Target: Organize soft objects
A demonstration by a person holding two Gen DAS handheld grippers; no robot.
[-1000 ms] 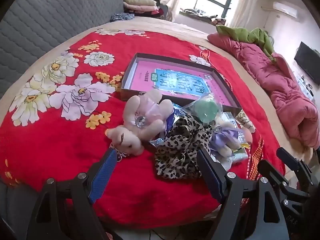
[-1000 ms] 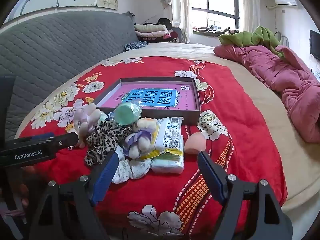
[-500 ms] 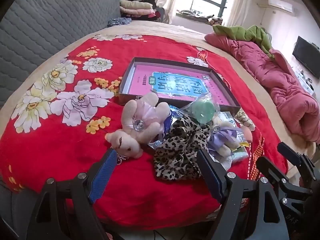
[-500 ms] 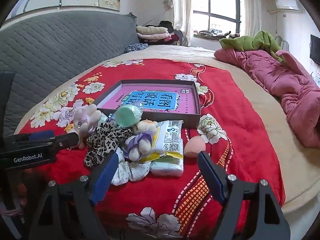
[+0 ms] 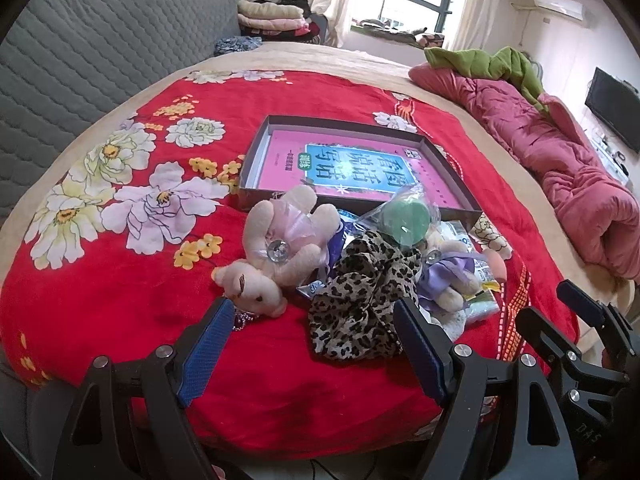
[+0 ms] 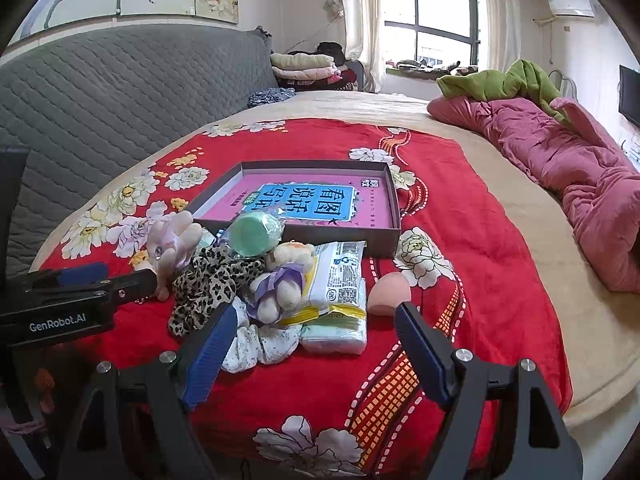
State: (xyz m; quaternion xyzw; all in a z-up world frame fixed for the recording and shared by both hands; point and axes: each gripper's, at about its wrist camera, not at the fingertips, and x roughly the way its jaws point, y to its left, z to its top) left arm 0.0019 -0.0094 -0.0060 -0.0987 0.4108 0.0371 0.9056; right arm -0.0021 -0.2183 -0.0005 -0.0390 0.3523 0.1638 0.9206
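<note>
A heap of soft things lies on the red floral blanket (image 5: 120,280) in front of a shallow dark box (image 5: 444,160) (image 6: 394,216) with a pink and blue printed bottom. In the heap are a beige plush bear (image 5: 280,240) (image 6: 172,240), a leopard-print scrunchie (image 5: 360,304) (image 6: 208,284), a green round sponge in a clear bag (image 5: 404,224) (image 6: 252,234), a small bear in purple (image 5: 448,276) (image 6: 280,284), a tissue pack (image 6: 340,280), a white scrunchie (image 6: 260,344) and a pink makeup sponge (image 6: 388,292). My left gripper (image 5: 316,320) is open just short of the plush bear and the leopard scrunchie. My right gripper (image 6: 316,320) is open before the tissue pack.
A grey quilted headboard (image 6: 120,88) runs along the left. A crumpled pink quilt (image 6: 580,168) with a green cloth (image 6: 504,80) lies on the right of the bed. Folded clothes (image 6: 304,64) are stacked by the window. The bed's front edge is just under both grippers.
Both views have shifted slightly, with the heap seen a little lower and closer. Nothing on the bed has moved, and both grippers stay open.
</note>
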